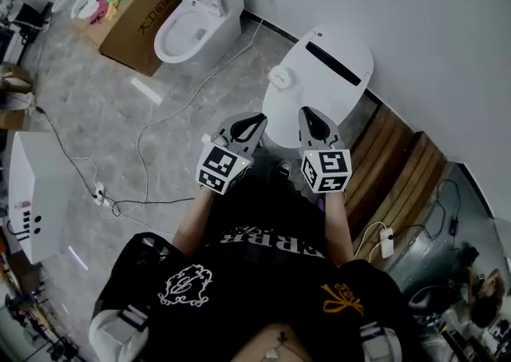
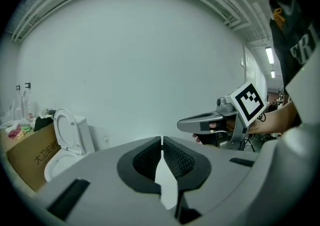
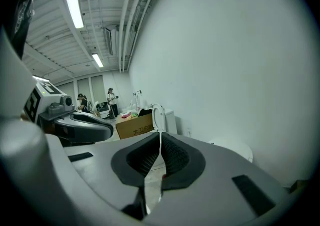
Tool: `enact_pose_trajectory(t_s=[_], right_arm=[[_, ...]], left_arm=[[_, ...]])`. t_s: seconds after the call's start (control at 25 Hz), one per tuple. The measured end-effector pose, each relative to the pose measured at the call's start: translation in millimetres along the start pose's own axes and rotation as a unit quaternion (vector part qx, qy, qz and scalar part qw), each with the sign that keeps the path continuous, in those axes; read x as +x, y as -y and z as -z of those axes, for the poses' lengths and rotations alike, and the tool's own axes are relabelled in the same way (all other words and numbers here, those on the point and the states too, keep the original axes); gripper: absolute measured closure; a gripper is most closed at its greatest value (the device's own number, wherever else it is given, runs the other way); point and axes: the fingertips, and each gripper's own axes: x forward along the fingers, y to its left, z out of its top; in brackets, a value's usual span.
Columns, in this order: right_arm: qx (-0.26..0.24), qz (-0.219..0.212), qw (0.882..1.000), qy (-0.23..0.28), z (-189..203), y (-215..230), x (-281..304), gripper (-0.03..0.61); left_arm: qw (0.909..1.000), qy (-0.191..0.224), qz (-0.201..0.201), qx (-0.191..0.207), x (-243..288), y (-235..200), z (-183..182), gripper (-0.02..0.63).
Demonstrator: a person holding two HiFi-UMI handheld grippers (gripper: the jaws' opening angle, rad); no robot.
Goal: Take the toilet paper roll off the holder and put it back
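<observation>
Partly hidden — L gripper (image 3: 107,130) (jaws shut)

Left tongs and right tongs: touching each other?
Apart. Head view shows a clear gap, white toilet lid visible through it, between left tongs and right tongs.

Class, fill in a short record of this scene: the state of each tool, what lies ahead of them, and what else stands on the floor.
Left tool: shut, empty
Right tool: shut, empty
Ahead of tools: white toilet, lid down, against the wall
Further along: toilet with lid up, cardboard box beside it
Floor: white cable trailing across it
</observation>
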Motion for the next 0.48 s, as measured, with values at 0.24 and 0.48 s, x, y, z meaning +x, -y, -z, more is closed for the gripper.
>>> enact_pose_trajectory(t_s=[0.24, 0.48], right_arm=[[0.004, -0.02, 1.0, 0.0, -4, -25, -11, 0.564], [-0.01, -0.046, 0.999, 0.003, -20, -63, -12, 0.565]], left_arm=[[1.0, 0.002, 0.006, 0.003, -21, 13, -5, 0.591], [0.9998, 0.0, -0.001, 0.022, -53, 2, -11, 0.591]])
